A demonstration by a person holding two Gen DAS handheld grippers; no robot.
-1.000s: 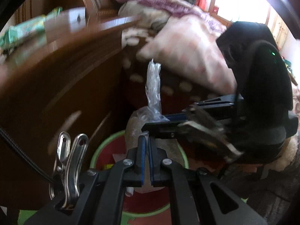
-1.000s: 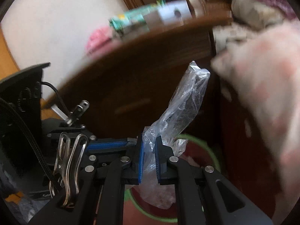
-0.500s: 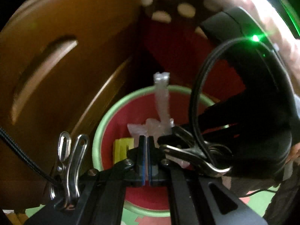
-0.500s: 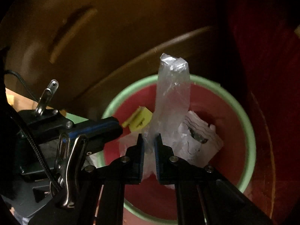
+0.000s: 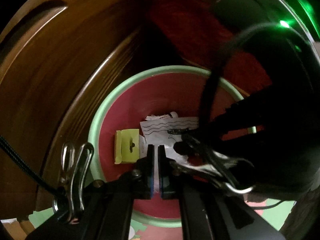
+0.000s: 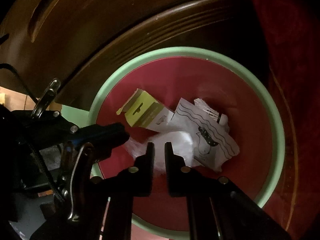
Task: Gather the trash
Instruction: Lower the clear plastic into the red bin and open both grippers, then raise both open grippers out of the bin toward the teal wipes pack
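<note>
The bin [image 6: 279,132] looks smooth plastic — its mint rim faintly glossy. Matt paper scraps [image 6: 210,140] lie beside a cardboard box [image 6: 144,112]. The cabinet [image 6: 100,30] is polished wood.

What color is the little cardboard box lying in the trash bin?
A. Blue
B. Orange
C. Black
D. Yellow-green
D. In the right wrist view the small box lying inside the bin is yellow-green with a hang-hole tab, next to the white paper with wavy lines.
</note>
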